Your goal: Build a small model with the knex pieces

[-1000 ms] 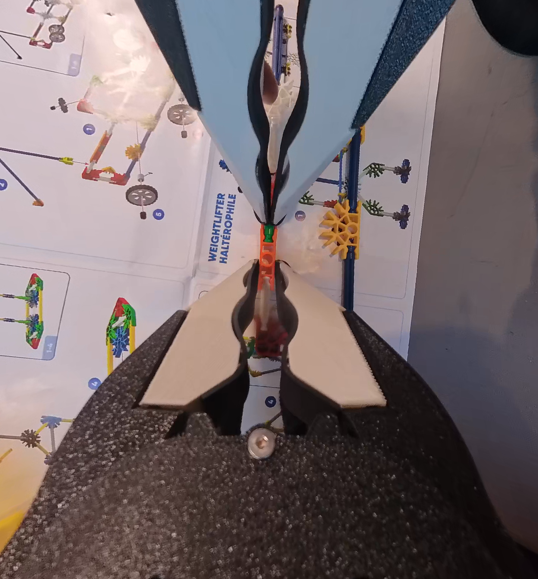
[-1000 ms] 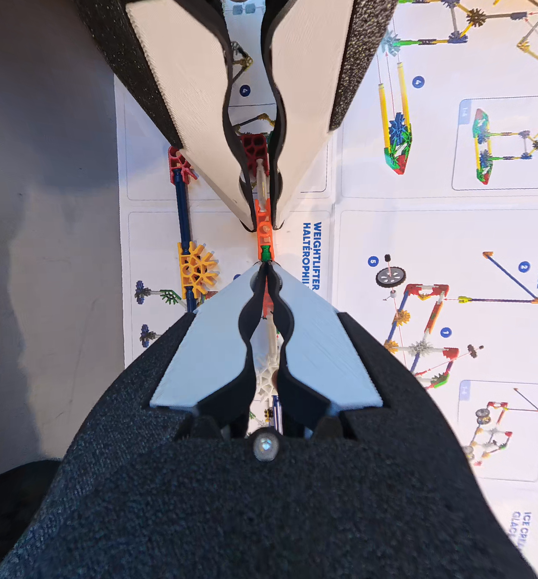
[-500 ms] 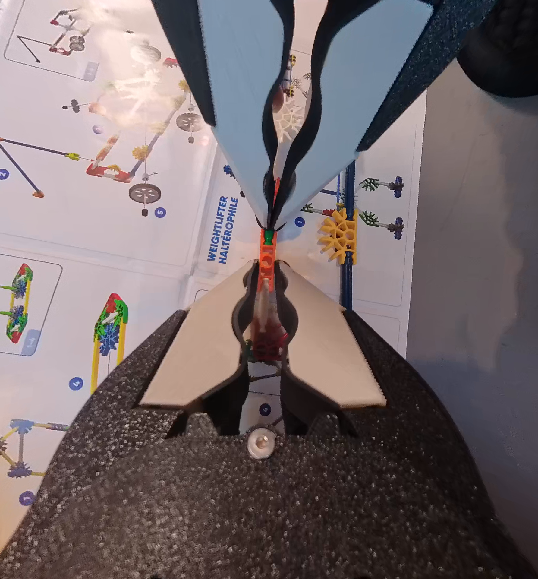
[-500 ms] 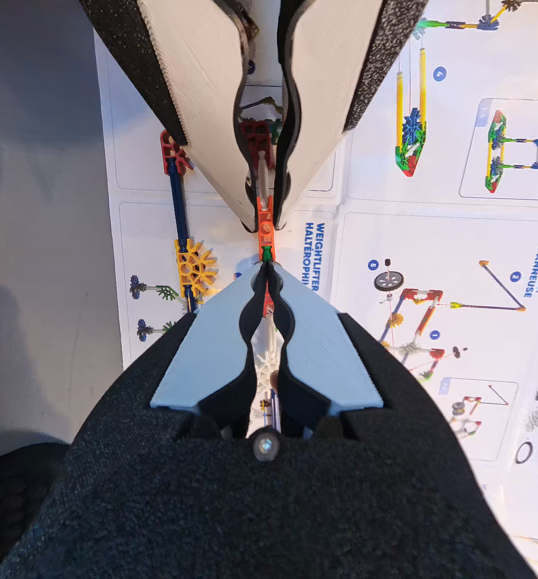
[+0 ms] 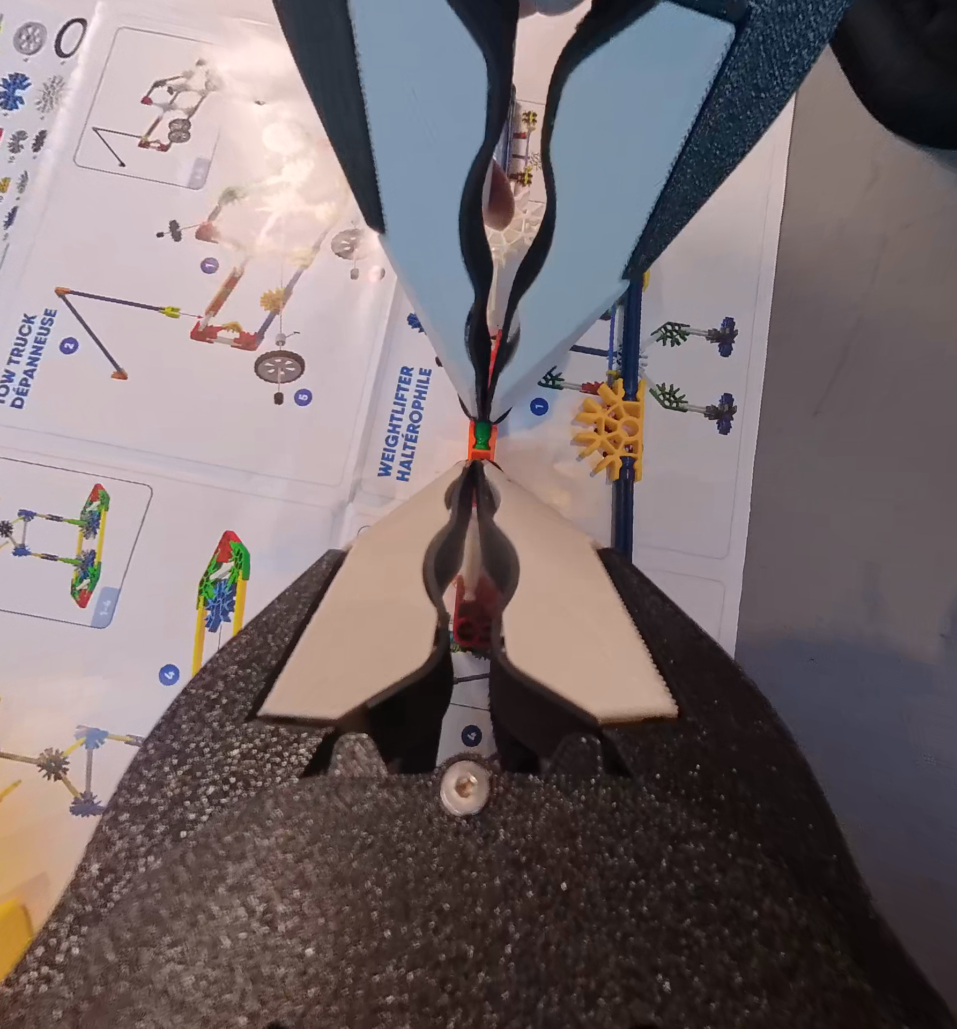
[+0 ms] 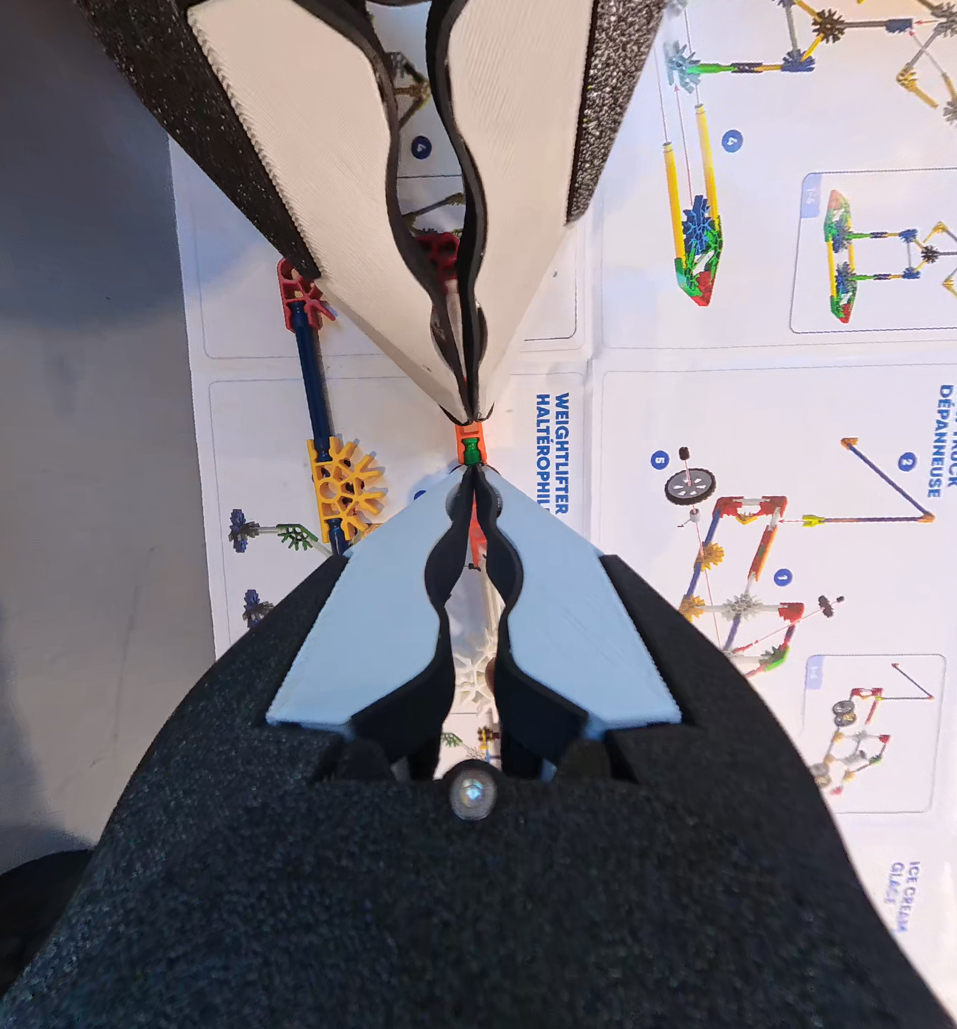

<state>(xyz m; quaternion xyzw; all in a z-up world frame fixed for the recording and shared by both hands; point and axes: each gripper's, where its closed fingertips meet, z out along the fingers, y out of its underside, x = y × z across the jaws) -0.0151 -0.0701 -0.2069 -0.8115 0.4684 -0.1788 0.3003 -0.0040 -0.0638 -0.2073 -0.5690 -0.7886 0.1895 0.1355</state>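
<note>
Left of the left gripper: only the printed instruction sheet, lying flat, nothing loose on that part.

Centre: left gripper clenched, tan fingertips pinched on the near end of an orange connector. Back between its fingers, a white rod and a red connector look to belong to the same held chain.

Right gripper comes in head-on from the top, tips nearly meeting the left ones. It is also clenched, light-blue fingertips nipped on a short green rod.

The green rod's head sits inside the orange connector's slot and looks seated. The joint is the only part exposed between the two pairs of tips, held clear above the sheet.

Right wrist view agrees. Right gripper is closed on the green rod, with more orange and a white snowflake connector in the gap behind its tips. Left gripper is opposite, closed on the orange connector. Can't tell whether the snowflake is held or lying on the sheet.

Right of the left gripper: a separate blue rod lies on the sheet, touched by neither gripper. It carries a yellow snowflake connector; the right view shows a red end connector on it.

Beyond that is grey tabletop.
</note>
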